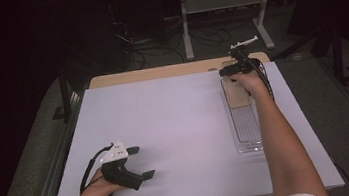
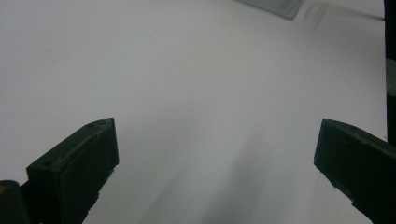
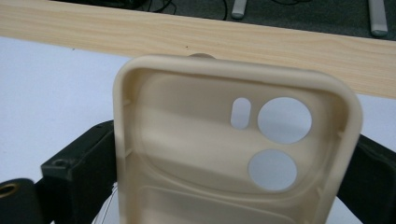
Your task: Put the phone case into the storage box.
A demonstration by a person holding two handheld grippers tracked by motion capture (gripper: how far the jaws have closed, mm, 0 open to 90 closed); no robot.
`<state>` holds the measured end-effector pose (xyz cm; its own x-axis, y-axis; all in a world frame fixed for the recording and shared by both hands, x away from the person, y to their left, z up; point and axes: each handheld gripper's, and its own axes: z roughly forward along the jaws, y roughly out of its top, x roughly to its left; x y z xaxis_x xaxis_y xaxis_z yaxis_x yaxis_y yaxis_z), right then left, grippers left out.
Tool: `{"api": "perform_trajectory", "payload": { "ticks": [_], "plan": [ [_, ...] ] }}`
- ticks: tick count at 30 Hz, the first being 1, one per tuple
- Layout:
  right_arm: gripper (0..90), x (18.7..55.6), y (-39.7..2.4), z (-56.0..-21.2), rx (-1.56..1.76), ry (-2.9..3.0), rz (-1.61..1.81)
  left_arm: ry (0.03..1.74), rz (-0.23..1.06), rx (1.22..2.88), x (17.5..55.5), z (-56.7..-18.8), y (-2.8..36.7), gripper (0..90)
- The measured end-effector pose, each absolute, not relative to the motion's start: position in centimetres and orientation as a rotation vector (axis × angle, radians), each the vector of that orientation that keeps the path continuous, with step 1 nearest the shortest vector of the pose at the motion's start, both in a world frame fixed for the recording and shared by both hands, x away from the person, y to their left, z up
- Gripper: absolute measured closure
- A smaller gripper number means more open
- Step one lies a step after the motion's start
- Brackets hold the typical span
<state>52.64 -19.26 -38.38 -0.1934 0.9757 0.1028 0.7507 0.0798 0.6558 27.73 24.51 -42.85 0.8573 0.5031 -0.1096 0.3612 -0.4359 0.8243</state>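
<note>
— Nearest us, we are resting the left tongs (image 1: 137, 163) on the bare white desk (image 1: 176, 128), jaws spread wide and empty.

— Farther right, we are clamping the right tongs (image 1: 233, 69) on the beige phone case (image 3: 233, 154), across its width.

— Its long axis is running from the clear tray (image 1: 247, 132) toward the far edge; our right hand is nearer.

Bright on the white table (image 1: 176, 128), dark beyond; soft shadows, slight blur, close jaws out of focus.
</note>
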Motion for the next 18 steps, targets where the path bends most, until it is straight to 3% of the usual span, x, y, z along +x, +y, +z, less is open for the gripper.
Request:
{"api": "perform_trajectory", "payload": {
  "ticks": [18],
  "plan": [
    [1.3, 51.4, -20.0, -36.4, 1.673, 1.988, 0.929, 0.633, 0.182, 2.065, 27.8, -42.9, 24.4, 0.0]
  ]
}}
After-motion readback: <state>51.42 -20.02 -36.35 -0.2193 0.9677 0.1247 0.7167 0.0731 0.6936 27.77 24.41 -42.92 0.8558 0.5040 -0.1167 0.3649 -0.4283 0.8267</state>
